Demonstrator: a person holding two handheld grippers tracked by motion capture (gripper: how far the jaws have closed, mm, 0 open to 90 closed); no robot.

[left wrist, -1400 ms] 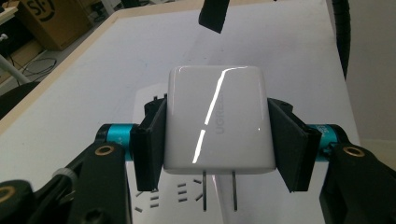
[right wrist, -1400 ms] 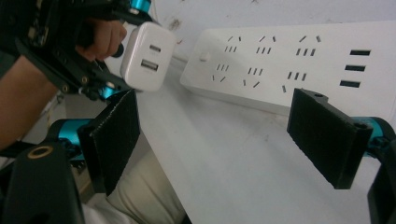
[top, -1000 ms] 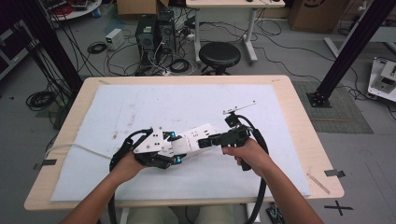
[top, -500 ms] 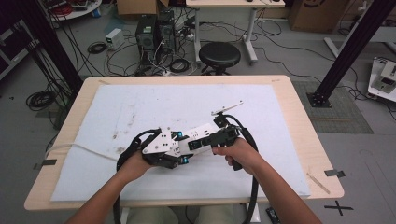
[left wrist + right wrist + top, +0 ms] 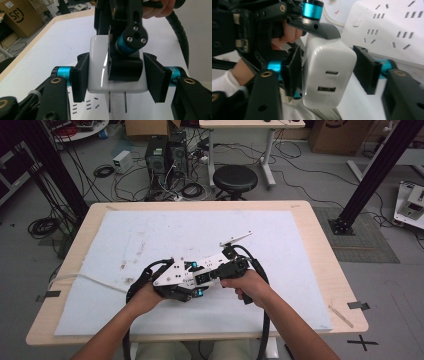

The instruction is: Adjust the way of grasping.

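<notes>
USB wall charger (image 5: 116, 75): light, rigid, glossy and slippery. Left gripper (image 5: 117, 75) jaws clamp its flat sides; right gripper (image 5: 332, 75) jaws have just been closing around it, one pad clear. Avoid prongs (image 5: 117, 101).

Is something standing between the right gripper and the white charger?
Nothing visible. The white charger sits between the jaws of the right gripper, which have just been closing; a gap shows at one side. The left gripper grips its other faces.

Beyond the wooden table (image 5: 320, 245) stood a black stool (image 5: 235, 179), tangled cables (image 5: 185, 187) crossing grey floor (image 5: 300, 175), cardboard box (image 5: 332, 135) behind.
</notes>
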